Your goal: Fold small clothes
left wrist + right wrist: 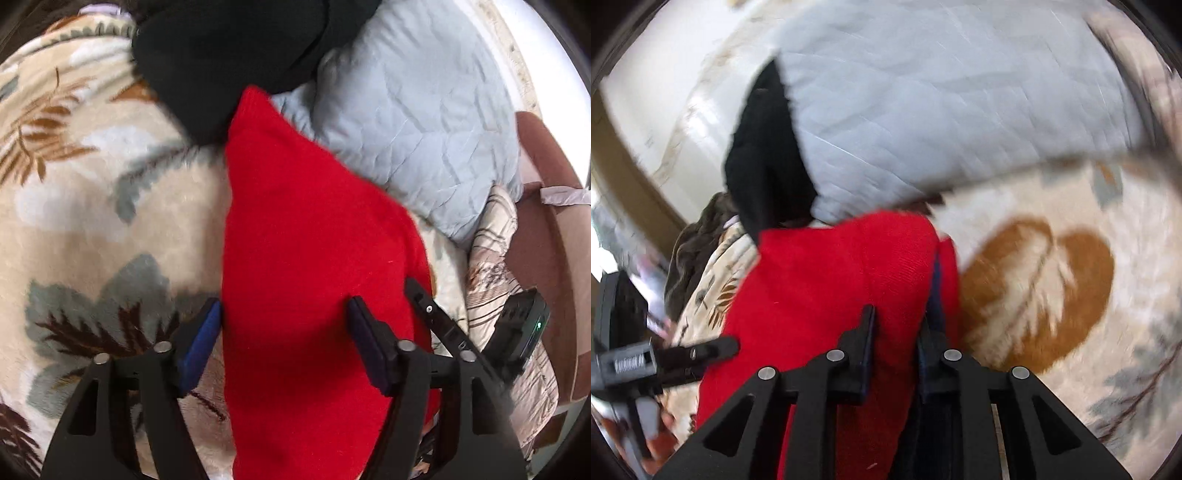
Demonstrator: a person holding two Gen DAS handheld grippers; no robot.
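Nearest your left tool [284,314], the red knitted garment [310,229] runs lengthwise between spread fingers whose pads do not press it. It lies on the cream plush blanket with a leaf print [92,206] that covers the bed. Your right tool [897,325] is nearly closed, pinching a raised fold along the garment's [831,280] edge. Expect the knit to be light, soft and limp: it should sag and stretch where lifted, and cling to the plush pile. Take it at edges or corners, not mid-panel. A black garment [221,55] overlaps its far end, and a pale blue quilted pillow [413,122] lies just beside it; both crowd any fold toward that end.
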